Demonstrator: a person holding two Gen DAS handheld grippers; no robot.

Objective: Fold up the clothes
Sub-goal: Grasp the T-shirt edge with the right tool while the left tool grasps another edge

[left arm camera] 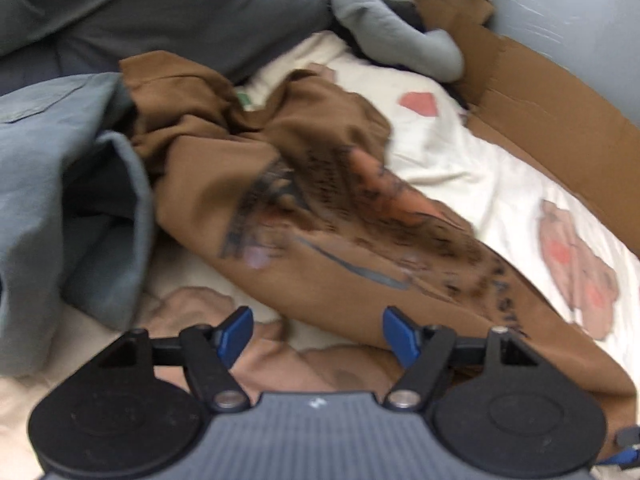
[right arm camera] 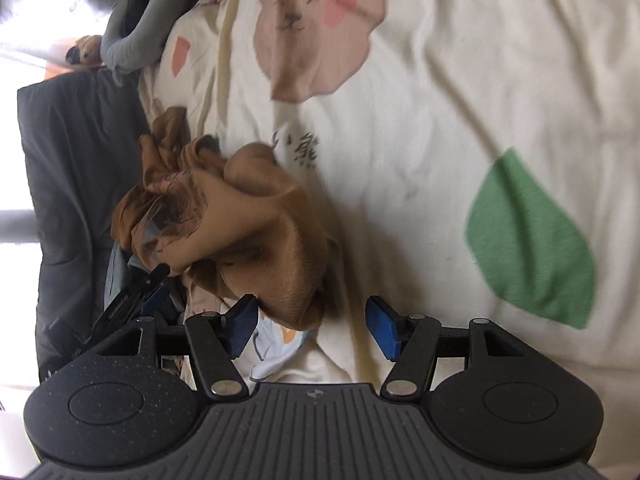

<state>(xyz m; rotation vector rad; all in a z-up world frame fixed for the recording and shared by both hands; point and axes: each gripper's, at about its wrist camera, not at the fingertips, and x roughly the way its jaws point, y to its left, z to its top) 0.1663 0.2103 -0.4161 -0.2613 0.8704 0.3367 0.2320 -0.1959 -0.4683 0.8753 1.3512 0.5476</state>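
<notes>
Only the left view shows a cardboard box [left arm camera: 532, 92] beyond the jaws. Both grippers, left [left arm camera: 318, 332] and right [right arm camera: 312, 326], stand open and empty, the brown shirt [right arm camera: 240, 220] ahead.

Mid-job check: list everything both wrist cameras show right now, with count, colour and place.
brown printed T-shirt: one, brown with dark print, crumpled on the bedsheet.
bedsheet: one, cream with bear and leaf prints, under everything.
blue-grey garment: one, left of the T-shirt in the left wrist view.
dark grey fabric: one, behind the clothes.
grey plush toy: one, far end by the box.
cardboard box: one, brown, along the bed's right edge.
left gripper: blue pads, open, nothing between them.
right gripper: blue pads, open, at the T-shirt's edge.
</notes>
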